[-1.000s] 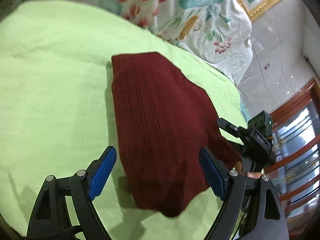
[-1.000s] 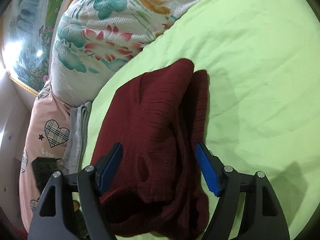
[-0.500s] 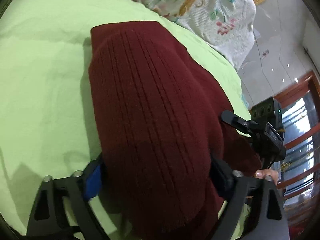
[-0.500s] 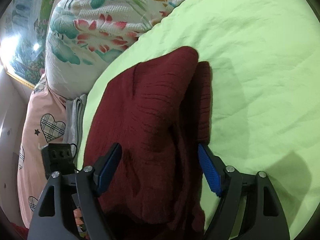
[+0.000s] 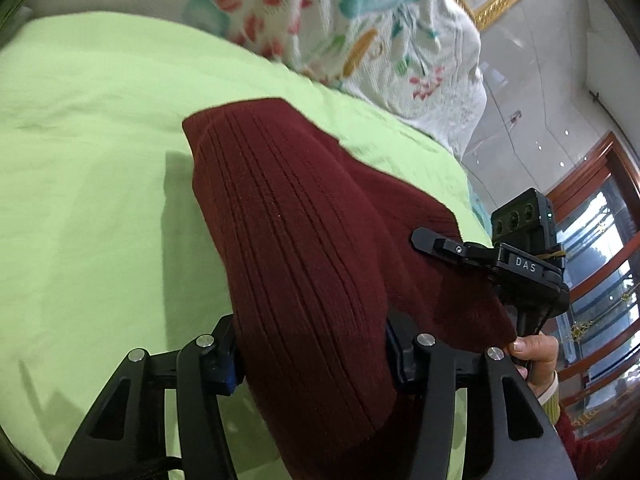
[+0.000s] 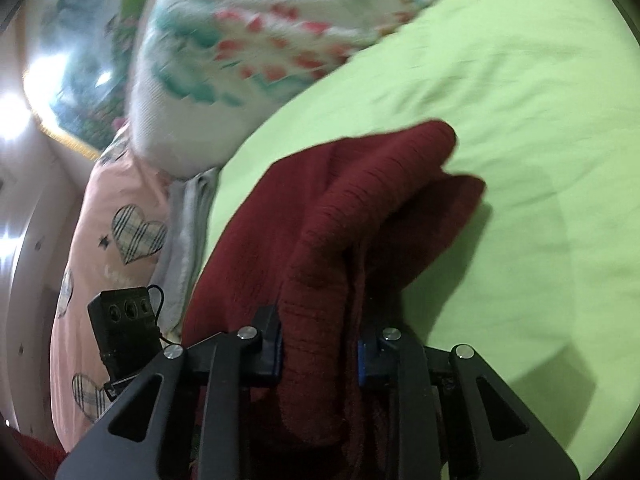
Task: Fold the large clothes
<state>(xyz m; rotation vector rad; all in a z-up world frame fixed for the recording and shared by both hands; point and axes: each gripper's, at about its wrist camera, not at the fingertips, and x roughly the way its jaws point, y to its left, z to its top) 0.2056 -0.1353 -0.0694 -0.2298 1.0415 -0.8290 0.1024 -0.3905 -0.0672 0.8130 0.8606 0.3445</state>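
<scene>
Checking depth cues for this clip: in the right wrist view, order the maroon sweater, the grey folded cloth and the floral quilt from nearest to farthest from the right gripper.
1. Maroon sweater: clamped between the right gripper pads.
2. Grey folded cloth: left, by the green sheet's edge.
3. Floral quilt: beyond it, upper left.

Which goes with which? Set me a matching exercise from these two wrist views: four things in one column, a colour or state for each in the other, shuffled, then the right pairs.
Column one:
1. sweater
2. bed sheet
3. pillowcase with plaid hearts
4. right gripper

Column two:
A. light green, spread flat
B. pale pink
C. shut on a bunched fold of knit
D. dark red, ribbed

Pairs: 1-D, 2-A, 3-B, 4-C
</scene>
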